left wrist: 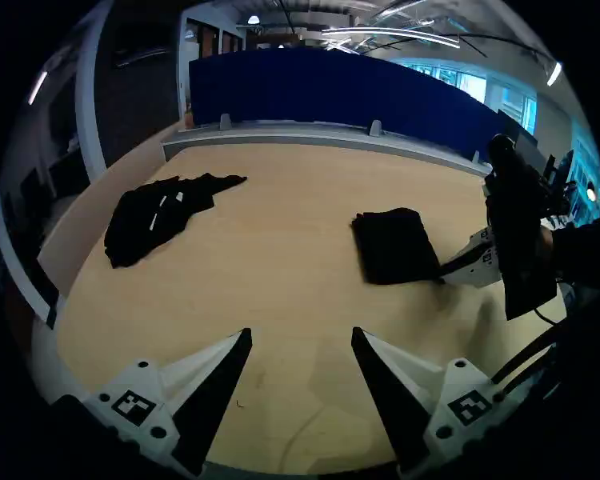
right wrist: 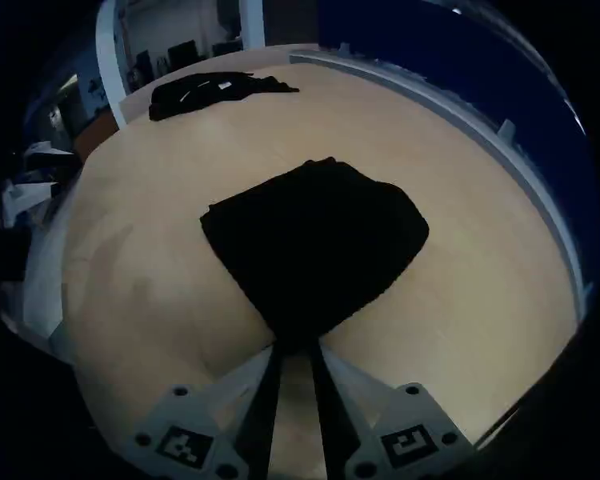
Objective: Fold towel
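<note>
A folded black towel point(left wrist: 394, 244) lies flat on the wooden table point(left wrist: 284, 264), right of centre. My right gripper point(left wrist: 452, 270) reaches in from the right, held by a person's hand, and its tips meet the towel's near corner. In the right gripper view the towel point(right wrist: 316, 240) spreads out just ahead, and its near corner runs between the fingers of my right gripper point(right wrist: 296, 352), which are shut on it. My left gripper point(left wrist: 300, 336) hovers open over bare table near the front edge, well short of the towel, with nothing between its fingers.
A second black cloth point(left wrist: 160, 214) lies crumpled at the table's far left, also seen far off as the cloth point(right wrist: 212, 88). A blue partition point(left wrist: 340, 92) runs behind the table's back edge. Bare wood lies between the two cloths.
</note>
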